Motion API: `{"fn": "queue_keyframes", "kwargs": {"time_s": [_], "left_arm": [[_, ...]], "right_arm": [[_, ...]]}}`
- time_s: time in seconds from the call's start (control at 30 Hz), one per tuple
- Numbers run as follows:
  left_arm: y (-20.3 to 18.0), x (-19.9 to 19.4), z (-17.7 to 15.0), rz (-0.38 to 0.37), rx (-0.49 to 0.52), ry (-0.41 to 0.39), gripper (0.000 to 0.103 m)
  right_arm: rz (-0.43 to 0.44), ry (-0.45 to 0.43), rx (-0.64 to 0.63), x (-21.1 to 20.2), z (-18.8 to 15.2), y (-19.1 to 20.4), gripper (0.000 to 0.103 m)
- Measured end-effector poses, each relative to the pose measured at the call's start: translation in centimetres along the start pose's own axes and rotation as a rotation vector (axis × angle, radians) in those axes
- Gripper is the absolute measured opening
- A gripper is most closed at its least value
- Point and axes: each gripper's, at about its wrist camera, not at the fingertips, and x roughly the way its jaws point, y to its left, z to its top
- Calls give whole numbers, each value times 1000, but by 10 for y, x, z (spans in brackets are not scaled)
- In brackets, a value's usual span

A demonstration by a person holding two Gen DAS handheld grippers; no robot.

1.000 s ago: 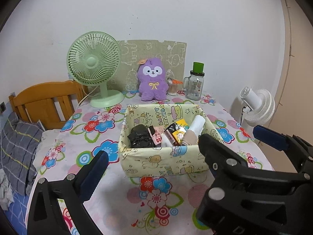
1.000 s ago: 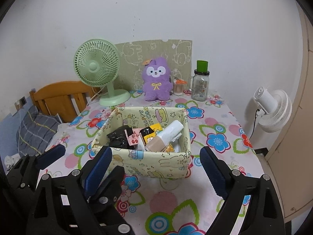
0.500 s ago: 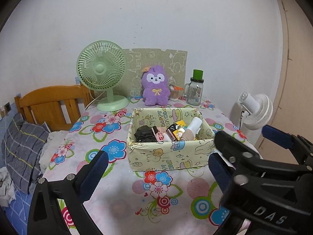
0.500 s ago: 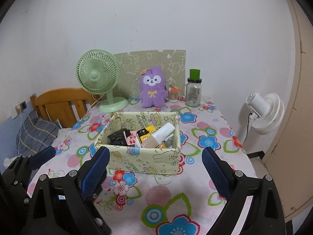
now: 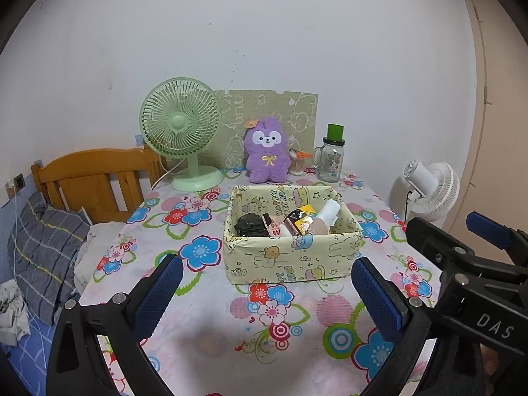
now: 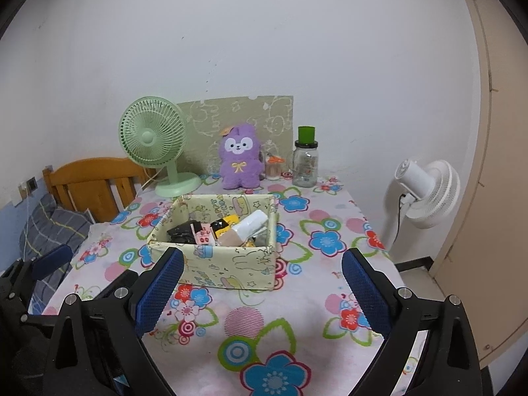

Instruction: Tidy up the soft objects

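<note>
left gripper [image 5: 265,283]: fingers apart, nothing between | right gripper [image 6: 260,280]: fingers just been opening, wide apart, empty | purple plush toy [image 5: 266,155]: upright at counter [image 5: 211,316] rear, behind the yellow fabric box [image 5: 290,260], between green fan [image 5: 181,125] and glass jar [image 5: 331,161]

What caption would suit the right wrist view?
Open right gripper facing a patterned box of small items on a flowered table.

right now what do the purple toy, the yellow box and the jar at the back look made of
Purple toy: plush fabric, fuzzy matt pile with soft blurred edges.
Yellow box: looks like fabric or paper-covered card, matt and printed with cartoons; its walls bow slightly.
Jar: clear glass or hard plastic, shiny and see-through, under a green lid.
</note>
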Motion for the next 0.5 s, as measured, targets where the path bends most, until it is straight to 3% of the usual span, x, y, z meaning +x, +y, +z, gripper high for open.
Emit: {"fn": "queue_keyframes", "kwargs": {"time_s": [0.5], "left_arm": [[14,-19,2,9,-42,-35,103]], "right_arm": [[-33,-48,33,-18,-1,-13,101]]}}
